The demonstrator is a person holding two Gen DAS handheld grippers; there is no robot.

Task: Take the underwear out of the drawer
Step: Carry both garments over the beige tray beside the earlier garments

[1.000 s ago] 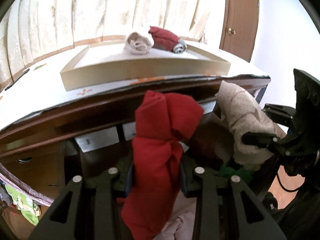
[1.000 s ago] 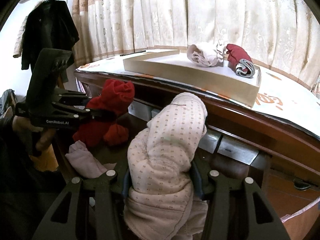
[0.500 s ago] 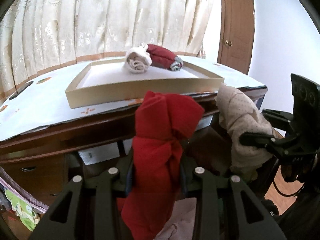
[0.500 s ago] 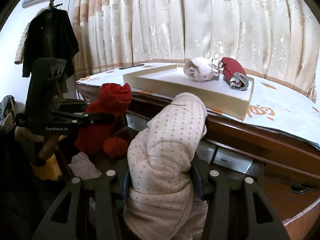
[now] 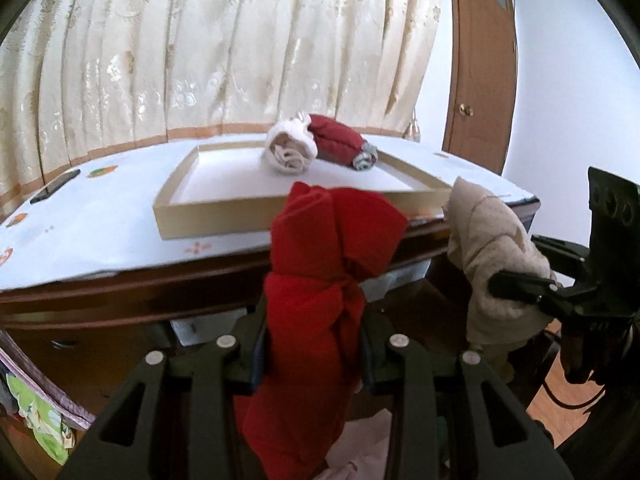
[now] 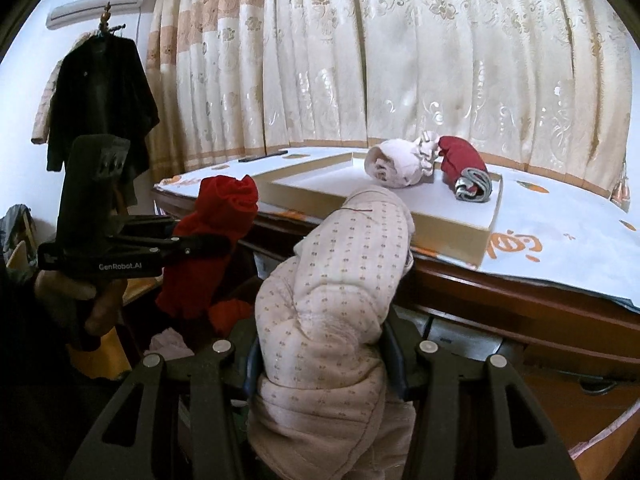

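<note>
Both grippers are closed on rolled garments, lifted in front of a dark wooden desk. Left gripper [image 5: 312,354] clamps a red bundle of underwear [image 5: 320,300] between its two black fingers; the roll stands upright, its top rising well above the fingertips and its lower end hanging below them. Right gripper [image 6: 322,364] pinches a pale pink dotted bundle [image 6: 332,304] the same way, upright, with the top folded over like a hood. Each gripper points slightly downward toward the desk edge, and each shows in the other's view: the left one at the left of the right camera, with part of a hand [image 6: 96,300] under its handle, the right one at the right edge of the left camera.

The drawer itself is hard to make out; only a dark space below the desk edge shows, with a pinkish cloth [image 6: 168,344] low down, partly hidden by the fingers and bundles. The person is otherwise cut off.

Beyond the bundles, on the desk's white patterned cover [image 5: 100,220], sits a shallow cardboard tray [image 5: 240,216]. At its far end lie a cream roll [image 5: 288,152] and a dark red roll [image 5: 340,144], touching. Cream curtains [image 6: 400,60] hang behind, a dark coat [image 6: 100,100] at left, a wooden door [image 5: 480,80] at right.
</note>
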